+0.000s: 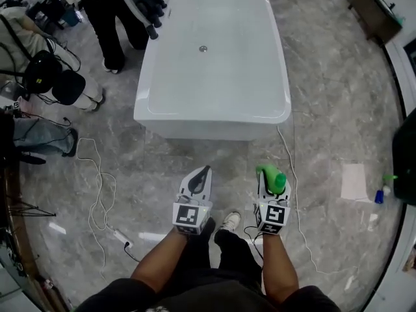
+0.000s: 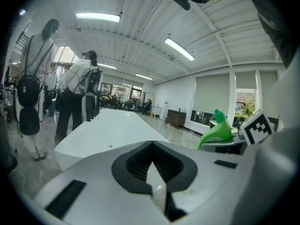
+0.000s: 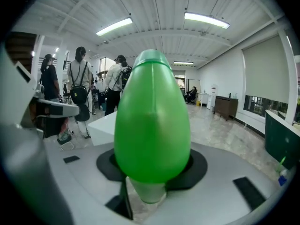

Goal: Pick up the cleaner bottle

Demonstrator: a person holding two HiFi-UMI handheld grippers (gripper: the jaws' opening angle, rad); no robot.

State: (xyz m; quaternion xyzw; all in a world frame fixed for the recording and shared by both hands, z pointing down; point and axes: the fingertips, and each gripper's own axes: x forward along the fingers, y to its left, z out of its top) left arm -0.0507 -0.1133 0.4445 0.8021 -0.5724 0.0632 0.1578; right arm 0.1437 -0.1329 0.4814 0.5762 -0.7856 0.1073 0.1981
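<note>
The green cleaner bottle (image 1: 273,178) stands between the jaws of my right gripper (image 1: 272,186), which is shut on it and holds it off the floor. In the right gripper view the bottle (image 3: 152,121) fills the middle, its pale lower part wedged between the black pads (image 3: 194,165). My left gripper (image 1: 205,171) is raised beside it on the left, its jaws meeting in a point with nothing in them. The left gripper view shows the bottle's green spout (image 2: 216,131) off to the right.
A long white bathtub (image 1: 208,119) stands on the grey marble floor just ahead. People stand at the upper left (image 1: 104,18). White cables (image 1: 97,194) and a power strip (image 1: 122,238) lie left of my feet. A sheet of paper (image 1: 354,181) and a small bottle (image 1: 383,190) are at the right.
</note>
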